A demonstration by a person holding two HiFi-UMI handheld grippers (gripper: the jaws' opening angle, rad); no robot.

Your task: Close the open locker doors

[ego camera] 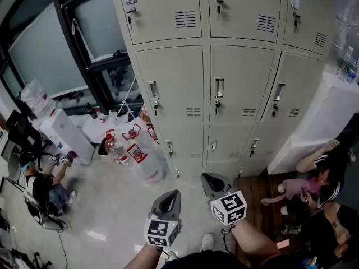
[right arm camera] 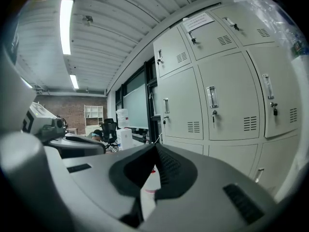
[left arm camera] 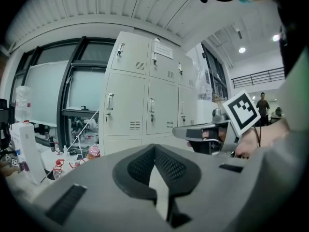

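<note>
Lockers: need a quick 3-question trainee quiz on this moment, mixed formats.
1. True or false: every door of the lockers that shows in the head view is shut.
2. Multiple choice: what is between the jaws of the right gripper?
A. a locker handle
B. a bottle cap
C. nothing; the jaws are together and empty
3. Fill in: in the head view, the water jugs stand on the floor to the ___ of the lockers.

Key: 1 true; 2 C; 3 left.
</note>
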